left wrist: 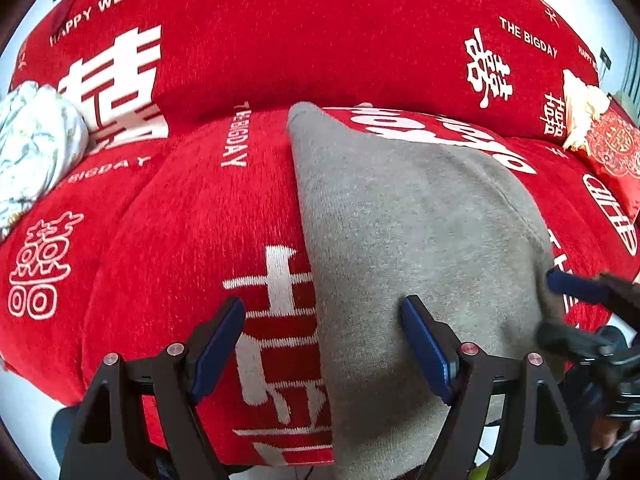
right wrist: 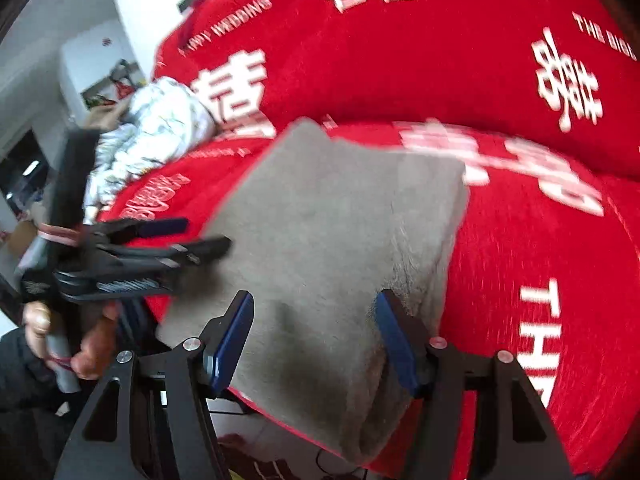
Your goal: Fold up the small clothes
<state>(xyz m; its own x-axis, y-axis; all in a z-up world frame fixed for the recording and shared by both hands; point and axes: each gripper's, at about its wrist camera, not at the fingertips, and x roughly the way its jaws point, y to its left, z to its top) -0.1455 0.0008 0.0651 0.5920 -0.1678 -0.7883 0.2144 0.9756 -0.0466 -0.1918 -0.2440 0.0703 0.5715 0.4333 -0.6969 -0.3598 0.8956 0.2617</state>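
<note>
On the far left, a white bundle of cloth with a leafy print (left wrist: 34, 148) sat on the red sofa cover (left wrist: 168, 216), up against the back cushion (left wrist: 320, 40) with its big white signs and the words "HAPPY WEDDING". My left gripper (left wrist: 322, 344) hung over the front of the seat with its blue pads (left wrist: 218, 346) spread wide. Nothing was pinched between them. Its left pad was over the red cover and its right pad was over the gray cloth (left wrist: 416, 248). The gray cloth lay flat and folded on the seat, with one long edge running from the back cushion to the front edge, where it drooped over a little. My right gripper (right wrist: 316, 340) was over the near end of that gray cloth (right wrist: 332, 216), and its pads (right wrist: 236, 340) were spread apart too, not squeezing anything. That view was blurry. My left hand (right wrist: 90, 344) showed there, wrapped around the handle of my left gripper (right wrist: 176, 236). At the far right of the sofa sat a cream soft thing (left wrist: 580, 116) beside a red packet with a white round pattern (left wrist: 616, 148)
</note>
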